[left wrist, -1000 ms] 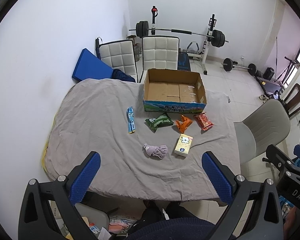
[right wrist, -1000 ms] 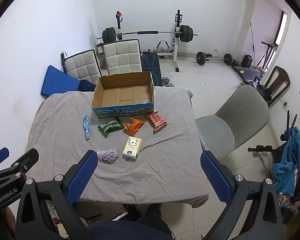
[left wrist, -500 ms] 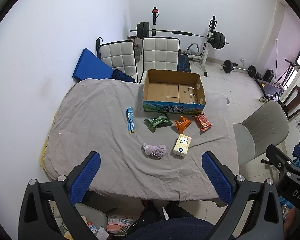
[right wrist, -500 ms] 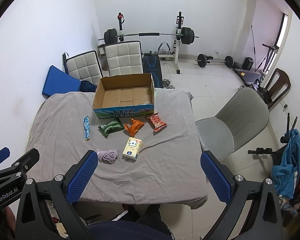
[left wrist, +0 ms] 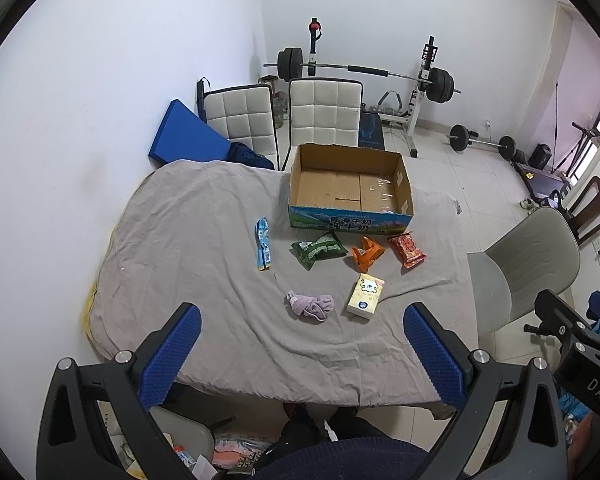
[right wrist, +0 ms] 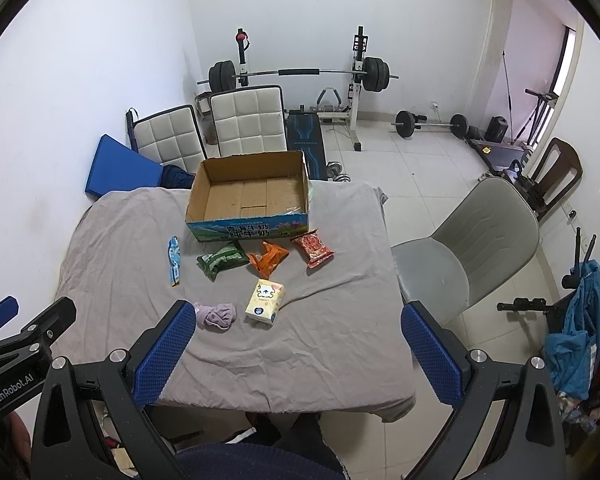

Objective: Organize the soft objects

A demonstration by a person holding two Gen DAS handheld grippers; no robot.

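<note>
An empty cardboard box (left wrist: 350,188) (right wrist: 249,197) stands at the far side of a table under a grey cloth (left wrist: 188,240) (right wrist: 332,336). In front of it lie a blue packet (left wrist: 262,243) (right wrist: 173,260), a green packet (left wrist: 318,249) (right wrist: 222,259), an orange packet (left wrist: 365,253) (right wrist: 268,261), a red packet (left wrist: 406,249) (right wrist: 312,248), a yellow tissue pack (left wrist: 365,294) (right wrist: 265,302) and a crumpled lilac cloth (left wrist: 310,305) (right wrist: 216,314). My left gripper (left wrist: 300,354) and right gripper (right wrist: 294,350) are both open and empty, held high above the table's near edge.
Two white padded chairs (left wrist: 324,112) and a blue mat (left wrist: 188,138) stand behind the table. A grey chair (left wrist: 528,264) (right wrist: 472,248) sits at its right side. A barbell rack (left wrist: 420,92) and weights are farther back. Blue clothing (right wrist: 580,332) hangs at the right.
Both grippers have drifted slightly back and up, so the table looks a little farther away. Nothing on the table has moved.
</note>
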